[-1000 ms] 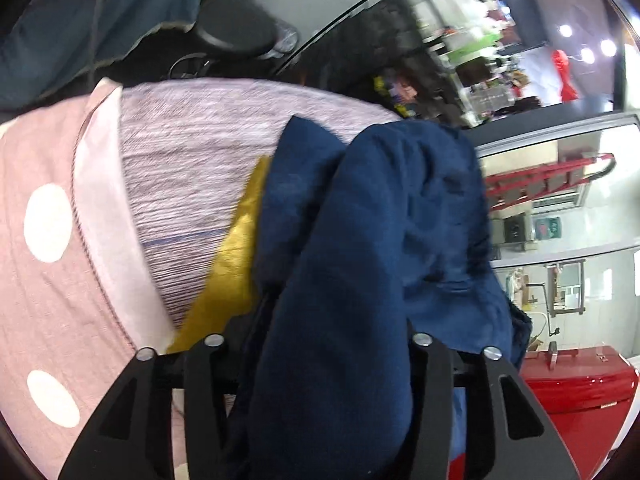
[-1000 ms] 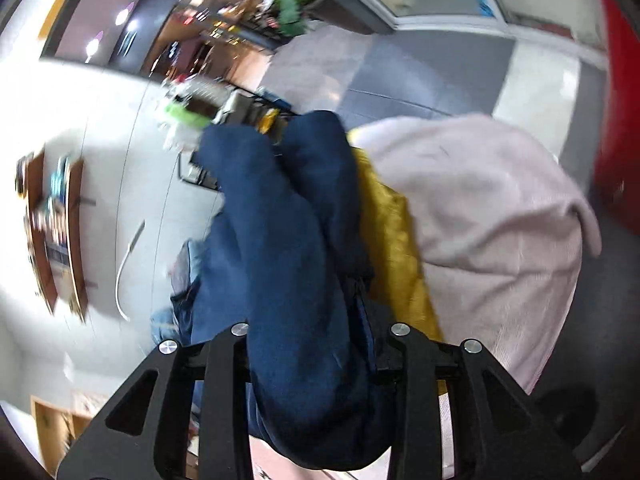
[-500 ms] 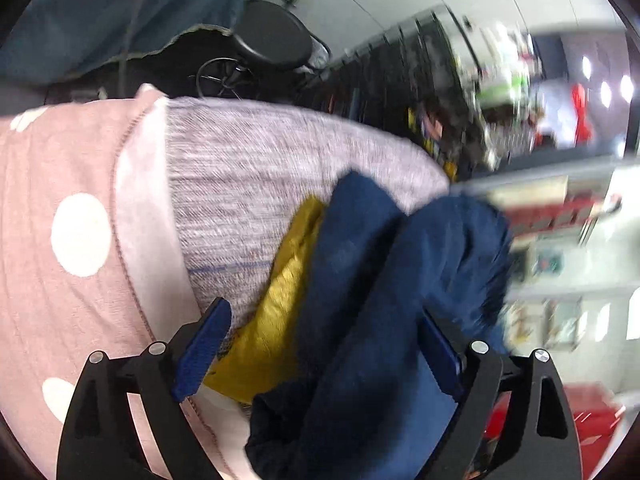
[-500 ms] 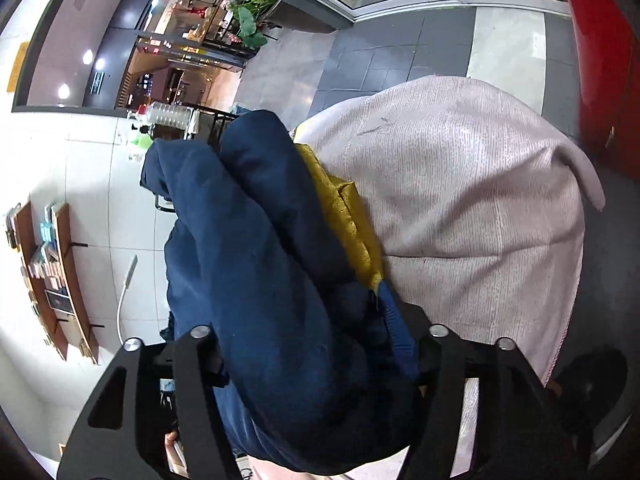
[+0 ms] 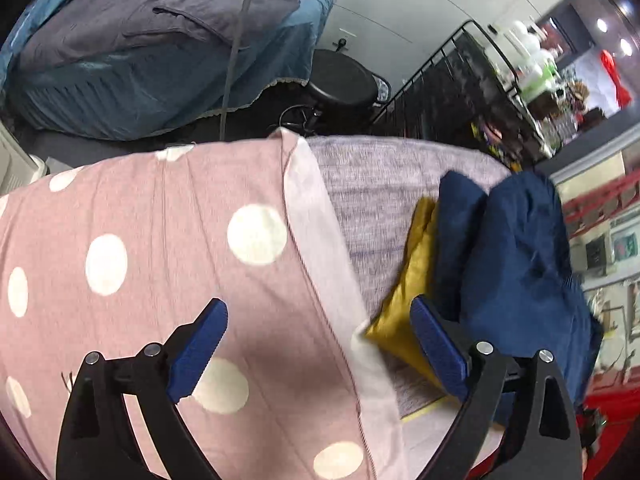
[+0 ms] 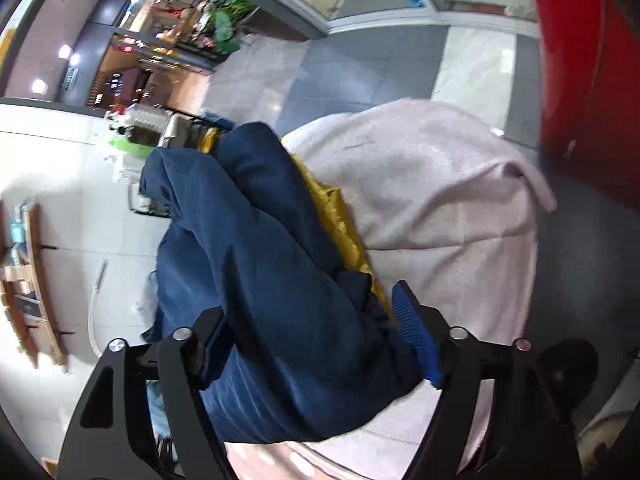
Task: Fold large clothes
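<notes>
The pink polka-dot cloth (image 5: 168, 248) and the pale knitted cloth (image 5: 384, 184) beside it cover the counter, giving a soft, flat bed on which a folded garment can rest without sliding. On the knitted cloth, toward its far right edge as my left camera shows it, lies the navy garment (image 5: 520, 264), bundled into thick rolls with its yellow lining (image 5: 412, 280) showing along one side; I judge it set down here as a finished fold, laid clear of the polka-dot area. My left hand-held gripper (image 5: 316, 344) hangs over the polka-dot cloth, tilted steeply downward, its jaws wide apart and opening, with nothing between them; its right pad stands just beside the yellow lining. My right hand-held gripper (image 6: 308, 344) slants down over the navy garment's (image 6: 264, 264) near end, its jaws opening around the bundle, which lies between them; the right blue pad (image 6: 416, 340) appears clear of the cloth, while the left pad is hidden by it.
</notes>
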`<state>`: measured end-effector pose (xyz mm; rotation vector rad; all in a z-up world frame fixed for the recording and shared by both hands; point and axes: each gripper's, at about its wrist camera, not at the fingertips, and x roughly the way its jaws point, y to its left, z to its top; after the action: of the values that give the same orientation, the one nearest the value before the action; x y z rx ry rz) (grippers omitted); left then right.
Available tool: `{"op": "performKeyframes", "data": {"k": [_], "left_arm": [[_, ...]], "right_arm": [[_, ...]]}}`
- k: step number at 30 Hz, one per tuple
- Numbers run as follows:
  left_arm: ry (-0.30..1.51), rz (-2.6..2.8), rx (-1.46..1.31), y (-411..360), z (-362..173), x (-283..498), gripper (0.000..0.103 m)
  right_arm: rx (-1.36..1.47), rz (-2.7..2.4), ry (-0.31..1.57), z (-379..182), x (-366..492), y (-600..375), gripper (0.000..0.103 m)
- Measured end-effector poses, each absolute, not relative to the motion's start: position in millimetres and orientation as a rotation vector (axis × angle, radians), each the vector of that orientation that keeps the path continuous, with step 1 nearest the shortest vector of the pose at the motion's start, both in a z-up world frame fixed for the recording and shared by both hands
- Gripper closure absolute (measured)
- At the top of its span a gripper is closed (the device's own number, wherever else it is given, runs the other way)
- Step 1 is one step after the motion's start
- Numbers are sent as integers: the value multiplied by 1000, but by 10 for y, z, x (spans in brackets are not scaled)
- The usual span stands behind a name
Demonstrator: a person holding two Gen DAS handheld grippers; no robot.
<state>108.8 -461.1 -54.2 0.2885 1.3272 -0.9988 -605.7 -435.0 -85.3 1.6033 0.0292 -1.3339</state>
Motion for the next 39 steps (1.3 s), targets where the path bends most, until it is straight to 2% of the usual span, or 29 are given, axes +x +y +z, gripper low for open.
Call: {"op": "performKeyframes", "data": {"k": [4,9,12,14,17,24,27,30,39], "left_arm": [[1312,-1060,323,-4523,-496,652,12],[1227,-1175,376,-4600,-200,30,6],[1178,-1237,453,-4702,-38,-355,6],[1127,-1273,519,-4769,65,-614,6],[1065,-1295,591,-4822,174,-911,6],[907,-1300,758,-4810,360,-1493,6],[872,-1284,794,-4774,367,-1591,6],[911,-1282,781,-4748,365,-1577,6],[884,-1266,831,-4703,413,-1765,6]], "right_arm": [[1665,-1393,-18,-774,-6102,-4223,27],[1606,-1549,205,-527,-5972,-4202,26],[1358,-1655,419,-185,-5727,-4189,24],[1231,-1674,533,-42,-5531,-4186,16],[1066,-1591,701,99,-5109,-4170,16],[869,-1363,911,110,-4116,-4065,15],[818,-1308,955,85,-3838,-4019,15],[799,-1275,977,69,-3662,-3983,15],[774,-1256,1011,50,-3521,-3867,15]]}}
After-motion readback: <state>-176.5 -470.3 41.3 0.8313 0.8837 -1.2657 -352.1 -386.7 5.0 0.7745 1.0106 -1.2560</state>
